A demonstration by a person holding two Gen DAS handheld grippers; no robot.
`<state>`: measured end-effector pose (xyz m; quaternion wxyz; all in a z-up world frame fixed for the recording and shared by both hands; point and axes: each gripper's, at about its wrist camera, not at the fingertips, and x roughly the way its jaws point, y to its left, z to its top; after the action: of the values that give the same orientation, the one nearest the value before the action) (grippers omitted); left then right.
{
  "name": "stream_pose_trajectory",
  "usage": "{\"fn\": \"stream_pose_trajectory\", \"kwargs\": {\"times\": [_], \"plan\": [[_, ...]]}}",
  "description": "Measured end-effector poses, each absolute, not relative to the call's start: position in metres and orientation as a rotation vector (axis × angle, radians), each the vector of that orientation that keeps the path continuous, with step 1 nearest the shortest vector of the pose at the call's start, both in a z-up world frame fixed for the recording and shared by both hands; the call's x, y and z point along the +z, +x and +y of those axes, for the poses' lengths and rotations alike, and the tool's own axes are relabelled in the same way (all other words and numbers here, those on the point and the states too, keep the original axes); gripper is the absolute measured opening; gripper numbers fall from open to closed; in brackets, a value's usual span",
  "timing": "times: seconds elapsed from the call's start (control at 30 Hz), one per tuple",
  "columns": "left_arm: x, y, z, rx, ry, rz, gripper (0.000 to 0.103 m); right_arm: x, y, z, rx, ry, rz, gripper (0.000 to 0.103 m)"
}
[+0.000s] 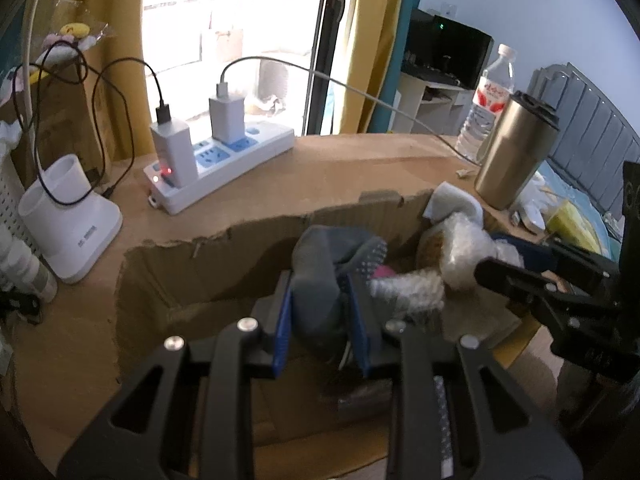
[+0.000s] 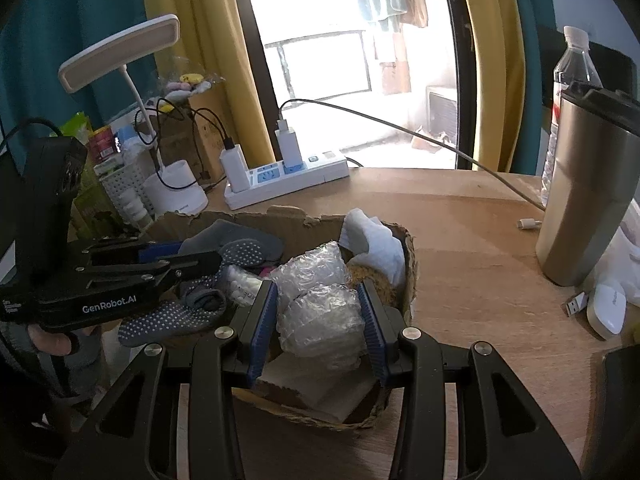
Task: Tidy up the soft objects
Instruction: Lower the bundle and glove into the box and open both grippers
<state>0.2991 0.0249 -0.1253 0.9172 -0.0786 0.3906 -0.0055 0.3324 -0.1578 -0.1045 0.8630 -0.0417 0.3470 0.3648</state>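
Grey sock (image 1: pixel 320 280): pinched between the blue pads of the left gripper (image 1: pixel 320 320), its dotted sole (image 1: pixel 370 258) folded over past the fingertips; it is held over the open cardboard box (image 1: pixel 168 280).
Left gripper: closed on the grey sock, with fabric bunched between the pads (in the right wrist view it is seen from the side (image 2: pixel 192 264), at the left of the box).
Bubble wrap bundle (image 2: pixel 320 312): clamped between the two blue pads of the right gripper (image 2: pixel 320 320), with a second lobe of wrap bulging beyond the fingertips.
Right gripper: closed on the bubble wrap bundle, the pads pressed against both its sides; it is also seen at the right edge of the left wrist view (image 1: pixel 520 280).
Box contents: a second dotted sock (image 2: pixel 172 318) lies left of the right gripper's fingers; a white cloth (image 2: pixel 372 240) and a tan fuzzy item (image 2: pixel 370 276) are found past the right pad, against the box's torn far wall.
Beyond the fingertips: a white power strip (image 2: pixel 288 178) with two chargers plugged in.
Right of the fingers: a steel tumbler (image 2: pixel 584 200) is stood on the wooden table (image 2: pixel 480 260), with a water bottle (image 2: pixel 574 64) behind it.
Far left: a white desk lamp (image 2: pixel 120 52).
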Motion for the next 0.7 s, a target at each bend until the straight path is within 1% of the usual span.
{"fn": "stream_pose_trajectory", "kwargs": {"times": [0.13,0.33,0.4,0.63,0.7], "plan": [[-0.129,0.299,0.028,-0.004,-0.163,0.821,0.033,-0.104,0.33,-0.155,0.75,-0.104,0.732,0.044],[-0.147,0.301,0.039,0.037,-0.179,0.9,0.042,-0.103,0.328,-0.151,0.726,-0.122,0.743,0.044],[-0.144,0.299,0.037,0.024,-0.171,0.89,0.051,-0.103,0.327,-0.15,0.72,-0.124,0.747,0.044],[-0.134,0.292,0.037,0.015,-0.175,0.862,0.056,-0.1,0.32,-0.149,0.712,-0.135,0.753,0.045],[-0.129,0.288,0.039,0.017,-0.178,0.844,0.063,-0.1,0.316,-0.147,0.716,-0.145,0.756,0.045]]}}
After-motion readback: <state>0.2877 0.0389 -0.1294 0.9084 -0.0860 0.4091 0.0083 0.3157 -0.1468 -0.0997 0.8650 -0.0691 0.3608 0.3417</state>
